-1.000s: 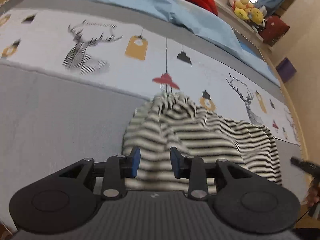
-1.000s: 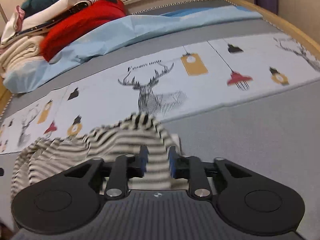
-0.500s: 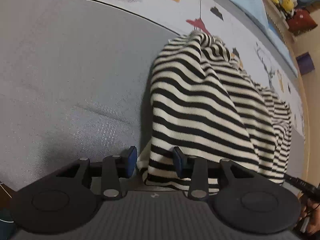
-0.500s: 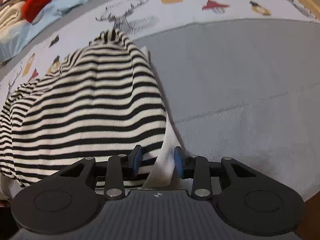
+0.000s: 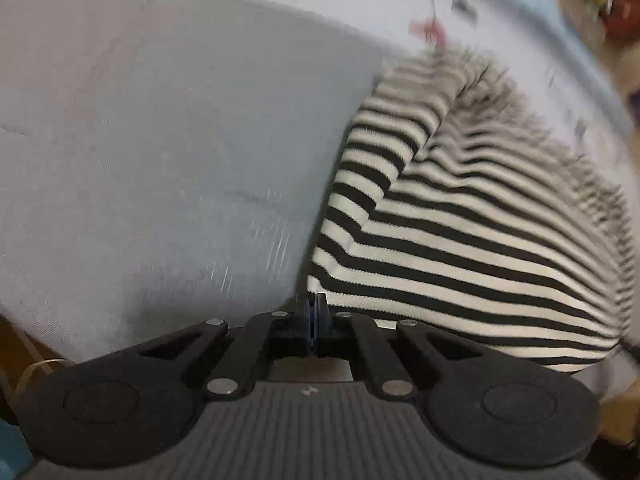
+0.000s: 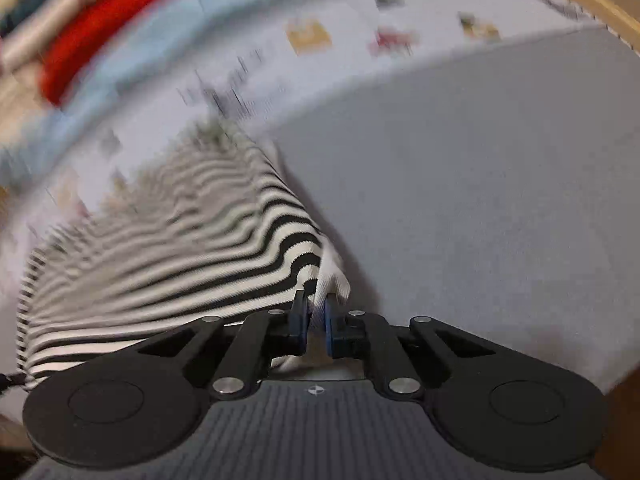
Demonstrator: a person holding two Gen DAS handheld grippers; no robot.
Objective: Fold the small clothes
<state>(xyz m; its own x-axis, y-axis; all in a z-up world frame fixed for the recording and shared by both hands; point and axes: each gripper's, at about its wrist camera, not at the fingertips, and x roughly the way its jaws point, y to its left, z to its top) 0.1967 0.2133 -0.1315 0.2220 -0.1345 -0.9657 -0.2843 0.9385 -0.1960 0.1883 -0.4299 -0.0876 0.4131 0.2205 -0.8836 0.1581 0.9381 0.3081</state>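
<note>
Left wrist – striped garment (image 5: 460,240), no legible txt.

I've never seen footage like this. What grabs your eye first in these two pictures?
The black-and-white striped garment stands out first, bunched up on the grey bedcover. Each black gripper sits at one near corner of it: the left gripper is shut at its edge, while the right gripper is closing with white fabric between its blue pads. Far back, in the right view, a blurred red cloth glows.

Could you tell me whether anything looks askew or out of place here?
Yes: the striped top lies bunched and humped on the grey bedcover, not flat. The left gripper is shut at its corner; the right gripper is closing on its white edge.
</note>
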